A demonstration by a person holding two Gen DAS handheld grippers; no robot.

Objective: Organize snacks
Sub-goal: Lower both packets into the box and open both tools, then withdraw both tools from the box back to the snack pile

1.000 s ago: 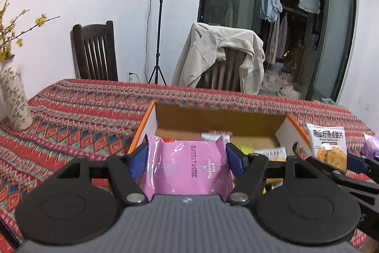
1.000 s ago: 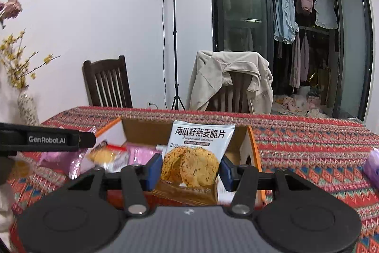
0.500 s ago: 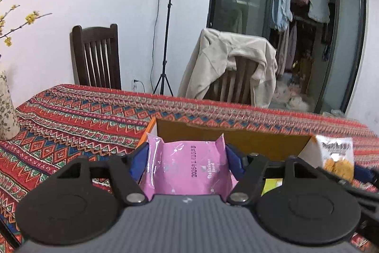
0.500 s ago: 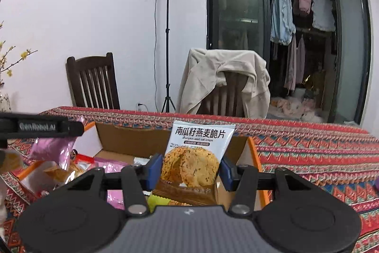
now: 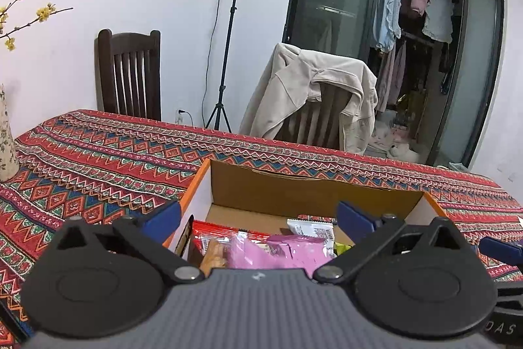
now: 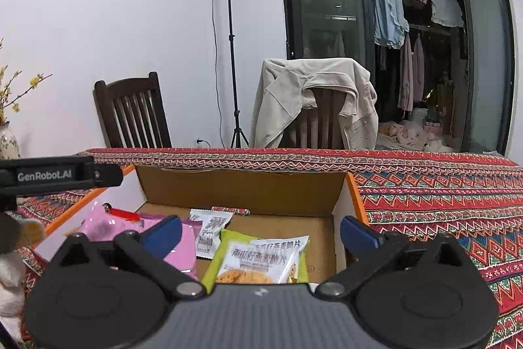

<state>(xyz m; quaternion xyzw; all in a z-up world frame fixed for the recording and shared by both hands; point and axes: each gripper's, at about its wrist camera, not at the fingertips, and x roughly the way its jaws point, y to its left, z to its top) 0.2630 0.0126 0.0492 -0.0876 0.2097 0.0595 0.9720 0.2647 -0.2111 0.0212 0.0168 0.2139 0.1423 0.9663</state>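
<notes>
Moved since the earlier frames: both sets of jaws have just been opening and now stand wide with nothing between them, the left gripper having let its pink packet fall and the right gripper its oat-crisp packet. Location: both packets lie loose inside the cardboard box among other wrapped snacks, on the patterned tablecloth. Status: these two items count as stowed; whether more snacks wait outside the box cannot be told from here.
</notes>
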